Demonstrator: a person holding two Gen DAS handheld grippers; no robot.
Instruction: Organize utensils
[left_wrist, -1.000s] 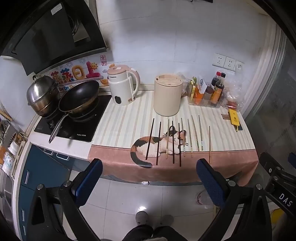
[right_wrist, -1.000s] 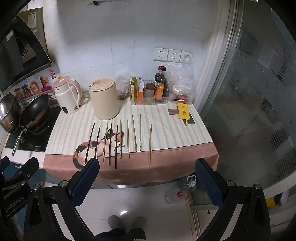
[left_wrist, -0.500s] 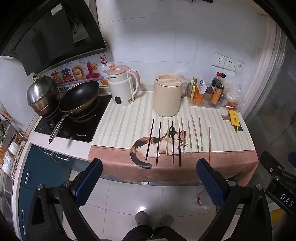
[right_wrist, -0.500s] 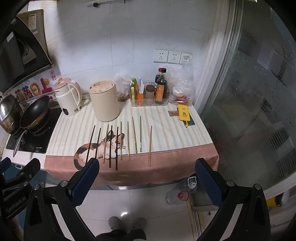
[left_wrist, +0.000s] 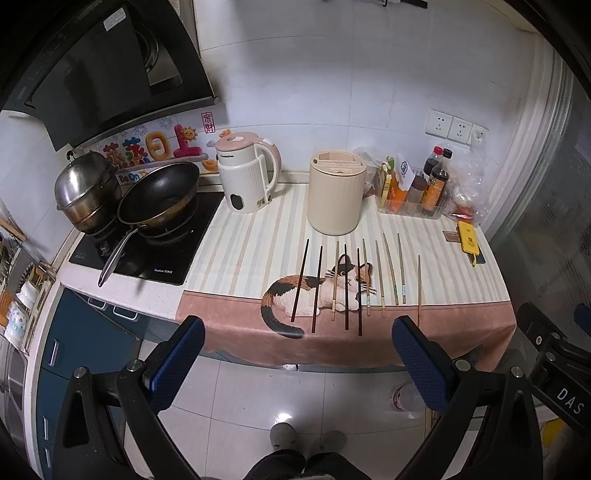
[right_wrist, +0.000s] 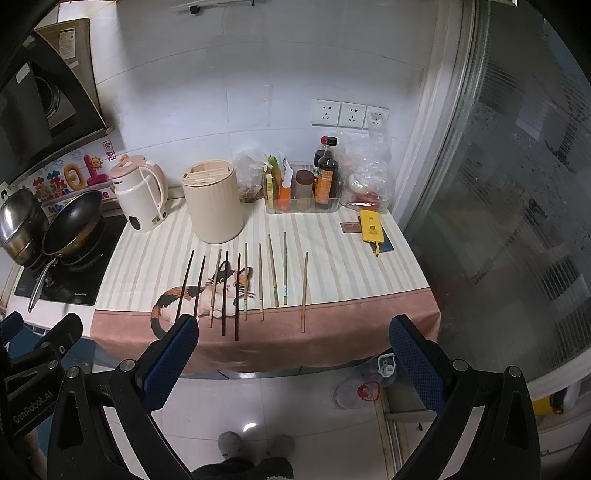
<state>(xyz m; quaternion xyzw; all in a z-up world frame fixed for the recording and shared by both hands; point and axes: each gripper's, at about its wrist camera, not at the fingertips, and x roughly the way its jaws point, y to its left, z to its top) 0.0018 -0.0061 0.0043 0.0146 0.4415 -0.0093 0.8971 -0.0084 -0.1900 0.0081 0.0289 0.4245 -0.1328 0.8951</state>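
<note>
Several chopsticks, dark and light, lie side by side on a striped cloth with a cat picture. A single light chopstick lies apart at the right. A cream cylindrical utensil holder stands upright behind them. My left gripper is open and empty, held out in front of the counter edge above the floor. My right gripper is open and empty in the same way.
A white and pink kettle stands left of the holder. A black pan and steel pot sit on the stove. A tray of sauce bottles and a yellow device are at the right. A glass door is right.
Both grippers have drifted slightly, the right one a little closer to the counter. Nothing on the counter has moved.
</note>
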